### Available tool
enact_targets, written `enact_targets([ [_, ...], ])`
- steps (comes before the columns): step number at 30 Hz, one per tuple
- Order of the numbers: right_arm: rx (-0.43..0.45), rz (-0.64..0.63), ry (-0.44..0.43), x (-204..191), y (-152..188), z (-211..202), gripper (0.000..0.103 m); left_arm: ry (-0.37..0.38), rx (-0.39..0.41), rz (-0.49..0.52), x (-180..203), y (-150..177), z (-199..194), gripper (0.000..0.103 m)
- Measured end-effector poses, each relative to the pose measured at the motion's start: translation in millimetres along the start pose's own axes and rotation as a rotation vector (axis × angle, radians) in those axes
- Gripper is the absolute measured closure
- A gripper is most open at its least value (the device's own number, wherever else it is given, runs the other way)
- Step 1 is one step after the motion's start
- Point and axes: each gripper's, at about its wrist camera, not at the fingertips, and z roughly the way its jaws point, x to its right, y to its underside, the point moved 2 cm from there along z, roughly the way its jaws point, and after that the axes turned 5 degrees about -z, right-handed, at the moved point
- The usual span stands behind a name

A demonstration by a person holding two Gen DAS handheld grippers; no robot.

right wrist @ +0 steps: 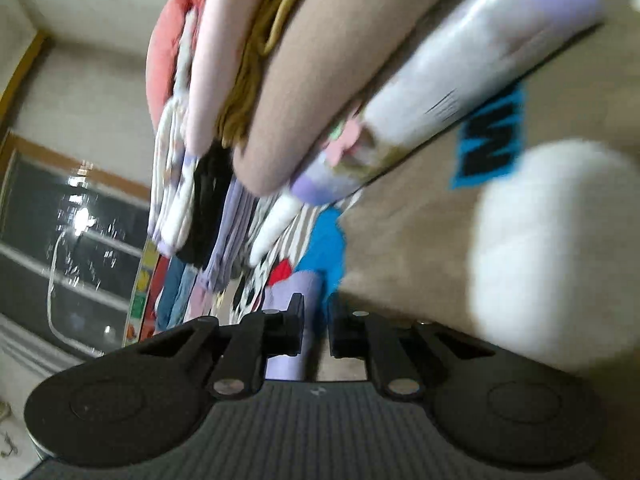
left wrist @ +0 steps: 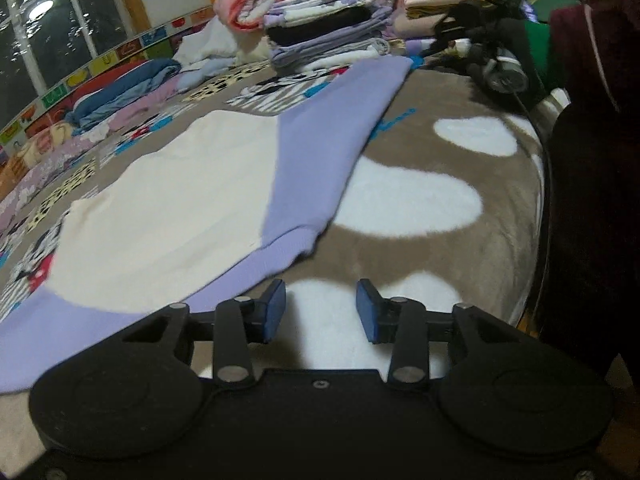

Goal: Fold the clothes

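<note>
The left gripper (left wrist: 321, 308) is hovering with fingers wide apart and empty over the blanket (left wrist: 420, 240), just beside the hem of the cream and lavender sweatshirt (left wrist: 180, 208) lying flat across the bed's middle. The right gripper (right wrist: 315, 330) is pinching lavender fabric (right wrist: 298, 320) between narrow fingers, near the folded clothes stack (right wrist: 280, 80).

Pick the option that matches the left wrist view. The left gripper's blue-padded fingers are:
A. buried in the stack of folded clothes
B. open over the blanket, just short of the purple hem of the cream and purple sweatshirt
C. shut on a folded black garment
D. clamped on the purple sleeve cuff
B: the left gripper stands open with a gap between its blue pads, holding nothing, above the brown and white blanket beside the sweatshirt.
</note>
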Motion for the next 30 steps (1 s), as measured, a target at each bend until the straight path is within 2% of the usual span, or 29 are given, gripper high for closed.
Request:
enact_targets([
  [4,0.04,-0.087,-0.01,-9,13,-32,0.068,-0.131,0.04,0.009,-18,19,-28,0.064],
  [6,0.033,-0.155,-0.04,-19,24,-49,0.068,-0.172,0.038,0.019,-26,27,-29,0.064],
  [10,-0.126,-0.478,-0.23,-81,81,-73,0.068,-0.176,0.063,-0.001,-39,19,-20,0.064],
  [12,-0.235,-0.663,-0.329,-112,124,-80,0.068,-0.169,0.074,-0.022,-47,14,-13,0.064],
  [14,-0.333,-0.826,-0.398,-136,166,-82,0.068,-0.167,0.045,-0.07,-56,17,1,0.064],
  [15,-0.373,-0.892,-0.417,-143,185,-84,0.068,-0.151,-0.013,-0.097,-60,22,11,0.065],
  [17,-0.456,-1.016,-0.446,-152,221,-86,0.068,-0.118,-0.046,-0.155,-61,26,11,0.065],
  [20,-0.607,-1.408,-0.371,-145,283,-92,0.067,-0.089,-0.038,-0.165,-60,33,0,0.064],
  [21,-0.561,-1.501,-0.386,-145,290,-103,0.065,-0.086,-0.029,-0.172,-60,37,-3,0.064],
  [24,-0.61,-1.433,-0.335,-150,279,-104,0.065,-0.092,0.003,-0.21,-68,39,-17,0.064],
  [27,-0.565,-1.434,-0.325,-148,278,-117,0.067,-0.134,0.063,-0.292,-85,34,-31,0.064],
  [29,-0.505,-1.466,-0.335,-148,283,-134,0.066,-0.091,0.044,-0.449,-101,36,-29,0.064],
  [30,-0.466,-1.511,-0.354,-151,288,-138,0.065,-0.052,0.036,-0.579,-112,42,-28,0.064],
])
